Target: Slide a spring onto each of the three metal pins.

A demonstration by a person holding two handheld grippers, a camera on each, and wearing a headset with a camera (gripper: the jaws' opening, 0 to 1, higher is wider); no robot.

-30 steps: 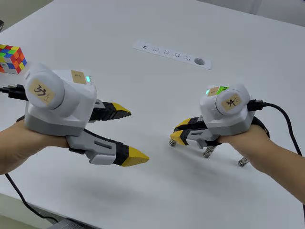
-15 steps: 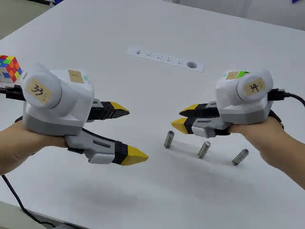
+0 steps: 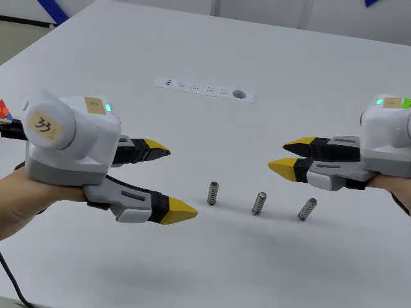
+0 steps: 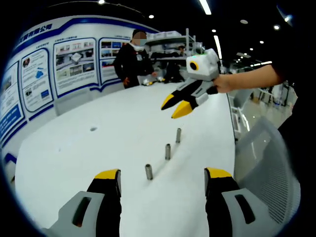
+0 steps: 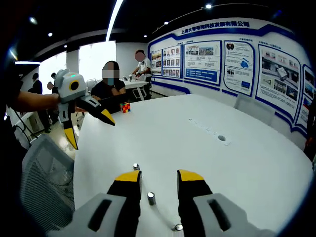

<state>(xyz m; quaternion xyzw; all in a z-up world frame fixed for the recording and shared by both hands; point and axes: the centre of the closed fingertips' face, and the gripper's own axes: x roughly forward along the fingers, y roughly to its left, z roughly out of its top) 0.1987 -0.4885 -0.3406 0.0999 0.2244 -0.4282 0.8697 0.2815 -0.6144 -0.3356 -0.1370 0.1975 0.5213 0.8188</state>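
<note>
nearest the person, the left gripper [image 3: 173, 181] hung just above the table [image 3: 289, 70], its yellow-tipped jaws spread wide and holding nothing, as they had been a second before. just beyond its lower tip stood the springs [image 3: 259, 203], 3 in a loose row running left to right across the head view, each apart from its neighbour.

the change was on the other side. a second earlier the right gripper [image 3: 286, 156] sat low over that row, hiding part of it. by this moment it had lifted and drawn off to the right, jaws a little apart and empty, so all 3 springs showed free of either tool. each seemed to sit around one of the pins [image 3: 261, 194], whose top showed as a small cap above the coils, so the threading looked finished, with only the hands' retreat left.

each spring's long axis rose from the table. the left one stood about upright, and the other 2 leaned slightly, tops toward the right.

further back lay a white power strip [image 3: 204, 89], well apart from the work, and a coloured cube [image 3: 3, 109] peeked in at the left edge.
</note>
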